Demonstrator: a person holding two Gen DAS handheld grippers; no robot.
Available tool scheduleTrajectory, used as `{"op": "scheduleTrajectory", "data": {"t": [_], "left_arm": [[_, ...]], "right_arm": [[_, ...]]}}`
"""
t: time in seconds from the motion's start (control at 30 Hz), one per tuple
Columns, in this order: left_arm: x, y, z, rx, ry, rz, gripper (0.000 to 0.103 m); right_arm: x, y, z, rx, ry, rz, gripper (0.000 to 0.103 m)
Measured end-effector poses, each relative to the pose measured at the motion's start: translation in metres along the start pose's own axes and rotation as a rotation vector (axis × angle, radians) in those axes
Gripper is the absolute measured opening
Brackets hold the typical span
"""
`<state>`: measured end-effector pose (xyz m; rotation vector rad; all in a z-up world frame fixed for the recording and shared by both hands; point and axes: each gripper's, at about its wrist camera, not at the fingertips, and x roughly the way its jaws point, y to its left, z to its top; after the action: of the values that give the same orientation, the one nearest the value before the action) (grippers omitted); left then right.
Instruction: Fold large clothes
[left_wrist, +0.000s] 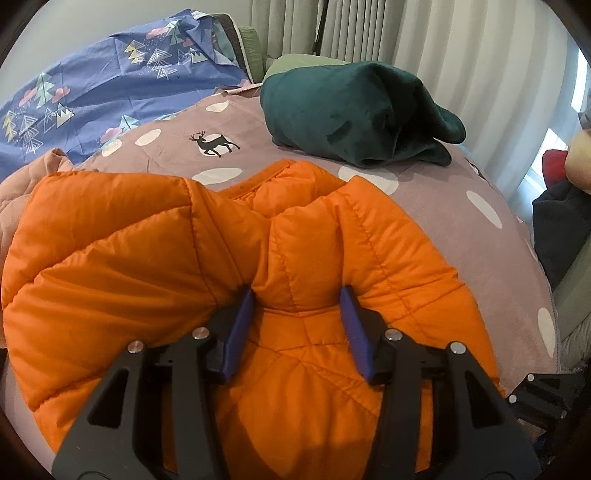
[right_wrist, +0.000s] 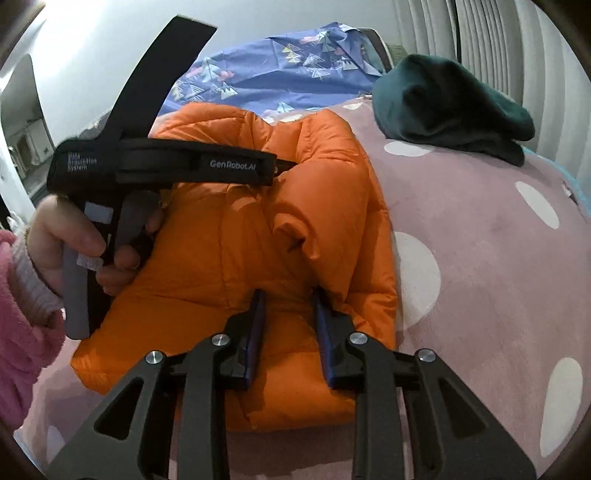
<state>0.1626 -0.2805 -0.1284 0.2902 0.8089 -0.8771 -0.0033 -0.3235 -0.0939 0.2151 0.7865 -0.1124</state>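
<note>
Orange puffer jacket (left_wrist: 155, 251), collar away, lengthwise

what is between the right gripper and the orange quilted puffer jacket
Nothing visible. The right gripper sits directly on the orange quilted puffer jacket, a padded fold between its blue fingers. The left gripper likewise straddles a fold.

An orange quilted puffer jacket (left_wrist: 155, 258) is seen lying bunched and partly folded on the mauve dotted bedcover (left_wrist: 461, 236), its puffy panels rumpled and its collar end turned toward a heaped dark green garment (left_wrist: 354, 114).
</note>
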Motion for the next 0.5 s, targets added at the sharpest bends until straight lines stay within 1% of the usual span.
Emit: {"op": "scheduleTrajectory", "data": {"t": [0.1, 0.13, 0.17, 0.2, 0.23, 0.3, 0.37, 0.4, 0.43, 0.47, 0.5], "left_arm": [[-0.009, 0.006, 0.001, -0.026, -0.013, -0.035, 0.049], [-0.015, 0.009, 0.002, -0.034, -0.018, -0.042, 0.048], [-0.022, 0.011, 0.003, -0.035, -0.026, -0.04, 0.045], [-0.033, 0.015, 0.005, -0.031, -0.044, -0.027, 0.037], [-0.045, 0.02, 0.006, -0.036, -0.07, -0.014, 0.033], [-0.072, 0.041, 0.009, -0.081, -0.138, -0.001, 0.032], [-0.089, 0.065, 0.012, -0.139, -0.179, 0.013, 0.032], [-0.092, 0.081, 0.013, -0.182, -0.177, 0.027, 0.032], [-0.088, 0.094, 0.012, -0.22, -0.156, 0.037, 0.029], [-0.078, 0.106, 0.01, -0.251, -0.122, 0.041, 0.025], [-0.058, 0.119, 0.003, -0.27, -0.067, 0.049, 0.019]], "right_arm": [[0.002, -0.002, 0.001, 0.018, 0.012, 0.026, 0.026], [0.0, -0.001, -0.004, 0.022, 0.014, 0.032, 0.026], [0.001, -0.002, -0.005, 0.024, 0.015, 0.033, 0.026], [0.001, -0.002, -0.005, 0.025, 0.015, 0.033, 0.026], [0.003, -0.001, -0.004, 0.025, 0.015, 0.033, 0.026], [0.003, -0.003, -0.004, 0.031, 0.016, 0.042, 0.026], [0.004, -0.005, -0.004, 0.042, 0.017, 0.057, 0.026], [0.004, -0.006, -0.004, 0.047, 0.018, 0.064, 0.026], [0.002, -0.005, -0.004, 0.049, 0.018, 0.068, 0.026], [0.003, -0.005, -0.005, 0.05, 0.017, 0.074, 0.026], [0.004, -0.007, -0.005, 0.05, 0.015, 0.08, 0.026]]}}
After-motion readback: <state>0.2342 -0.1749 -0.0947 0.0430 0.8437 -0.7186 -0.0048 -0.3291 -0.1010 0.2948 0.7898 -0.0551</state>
